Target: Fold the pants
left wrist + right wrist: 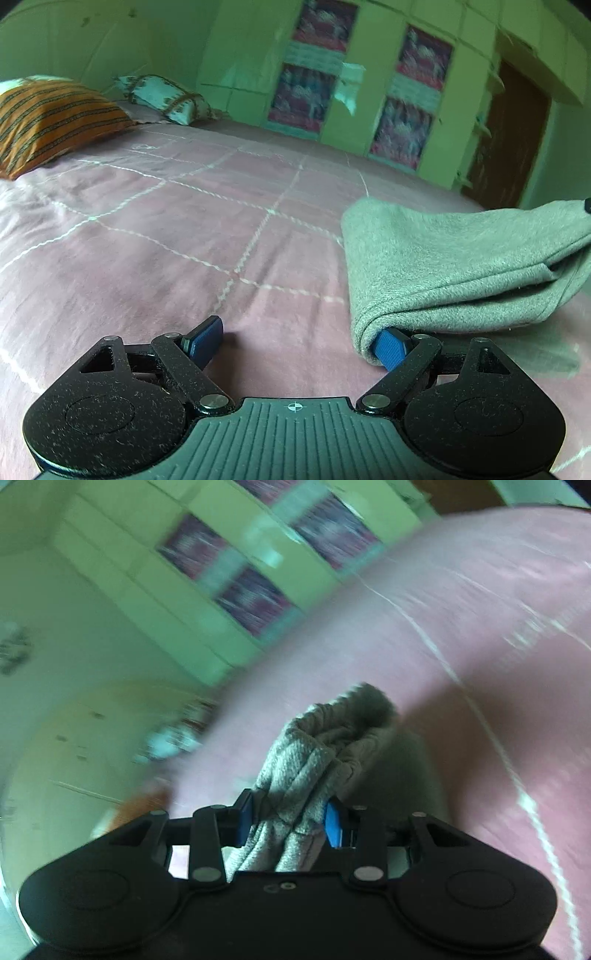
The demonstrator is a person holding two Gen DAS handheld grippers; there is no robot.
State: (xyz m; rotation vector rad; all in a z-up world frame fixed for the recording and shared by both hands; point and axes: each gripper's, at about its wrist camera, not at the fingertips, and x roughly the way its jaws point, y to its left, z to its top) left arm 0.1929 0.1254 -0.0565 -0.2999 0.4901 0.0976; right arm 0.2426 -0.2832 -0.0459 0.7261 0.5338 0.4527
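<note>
Right view blurred, right gripper [288, 821] fingers narrowly closed on bunched grey fleece pants [314, 760], left gripper [295, 345] fingers wide apart, one blue pad [389, 349] tucked under the pants' folded edge.

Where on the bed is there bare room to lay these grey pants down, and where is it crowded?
Free: the wide pink bedspread between the orange striped pillow and the grey pants, running back to the green cupboards. Crowded: the head end with that pillow and the white patterned pillow, and the right side under the pants, bunched in the right gripper; the left gripper is open.
</note>
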